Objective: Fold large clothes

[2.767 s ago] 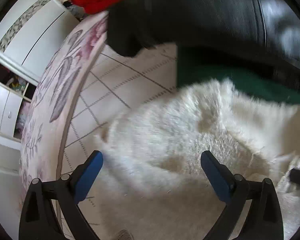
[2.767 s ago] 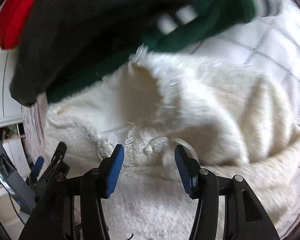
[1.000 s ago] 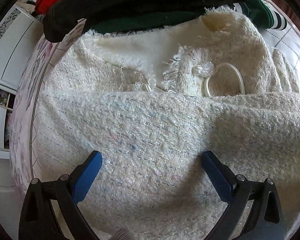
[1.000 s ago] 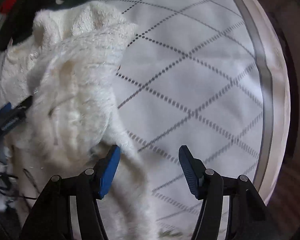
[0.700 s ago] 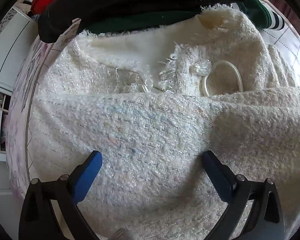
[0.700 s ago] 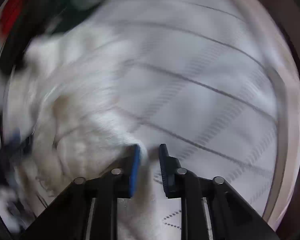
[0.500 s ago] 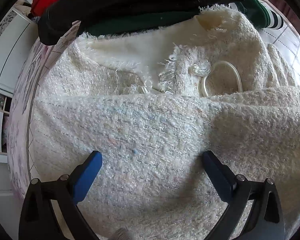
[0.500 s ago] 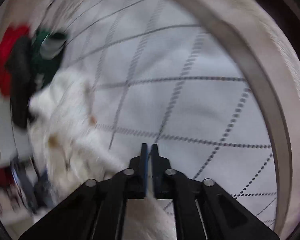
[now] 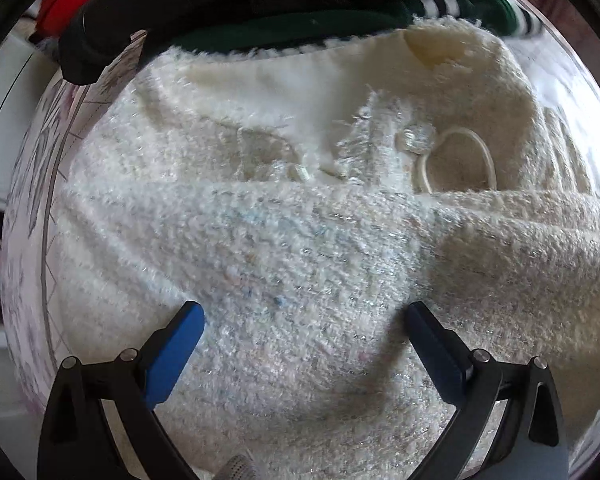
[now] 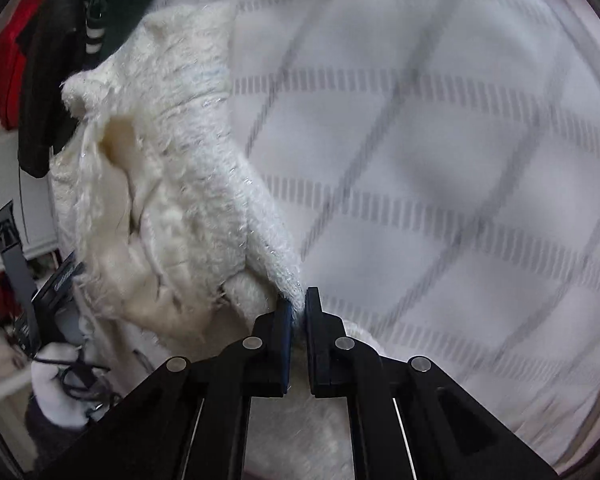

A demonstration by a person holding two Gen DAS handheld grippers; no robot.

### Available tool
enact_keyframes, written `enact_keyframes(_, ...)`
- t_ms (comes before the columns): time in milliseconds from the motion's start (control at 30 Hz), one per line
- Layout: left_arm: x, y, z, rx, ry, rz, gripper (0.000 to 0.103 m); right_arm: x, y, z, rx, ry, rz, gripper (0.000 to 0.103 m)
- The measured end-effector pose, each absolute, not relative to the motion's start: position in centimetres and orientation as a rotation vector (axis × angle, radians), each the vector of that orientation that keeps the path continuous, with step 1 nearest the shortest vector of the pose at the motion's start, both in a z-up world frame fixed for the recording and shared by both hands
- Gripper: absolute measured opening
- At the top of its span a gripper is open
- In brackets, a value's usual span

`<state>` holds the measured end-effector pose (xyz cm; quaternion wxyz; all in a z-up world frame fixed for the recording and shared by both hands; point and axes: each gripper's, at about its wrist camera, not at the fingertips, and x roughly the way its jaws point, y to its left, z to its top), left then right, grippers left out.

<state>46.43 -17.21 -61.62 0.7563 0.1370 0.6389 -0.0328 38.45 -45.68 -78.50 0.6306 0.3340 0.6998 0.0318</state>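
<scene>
Garment: a cream fuzzy jacket (image 9: 300, 248) is spread on the white diamond-patterned cover (image 10: 440, 160), one layer folded across its front below the neck opening.
Right gripper (image 10: 296, 310): its jaws have just been closing; a corner of the jacket's edge is pinched between the pads.
Left gripper (image 9: 304, 336): its blue pads are held wide apart over the folded layer, with nothing clamped.
Neighbouring clothes: a dark green garment (image 9: 260, 36), a black one (image 9: 148, 12) and a red one (image 9: 72, 4) are piled just beyond the collar.
</scene>
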Motion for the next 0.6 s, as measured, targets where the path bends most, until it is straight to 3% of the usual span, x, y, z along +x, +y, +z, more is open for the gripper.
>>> enact_keyframes(167,42.9,-15.9,-60.9,0.376,1.392,-0.1,0.103,32.1,-43.3,-77.3,0.804,1.665,-0.002,0.006)
enact_keyframes(267,41.1,-15.5,-60.7,0.369,1.387,-0.075,0.103,30.8,-42.8,-76.1,0.323,1.747,-0.201,0.011)
enact_keyframes(367,39.2,-15.2,-59.5,0.358,1.335,-0.024,0.103,30.4,-45.6,-75.5,0.512,1.737,-0.188,0.018)
enact_keyframes(433,37.5,-15.2,-58.2,0.355,1.286,0.012,0.103,30.7,-46.9,-73.6,0.575,1.687,-0.197,0.036)
enact_keyframes(500,36.0,-15.4,-57.5,0.365,1.266,0.035,0.103,31.3,-47.2,-71.1,0.51,1.643,-0.208,0.061)
enact_keyframes(600,33.6,-15.9,-57.7,0.39,1.263,0.07,0.103,31.9,-47.2,-69.2,0.309,1.653,-0.232,0.063)
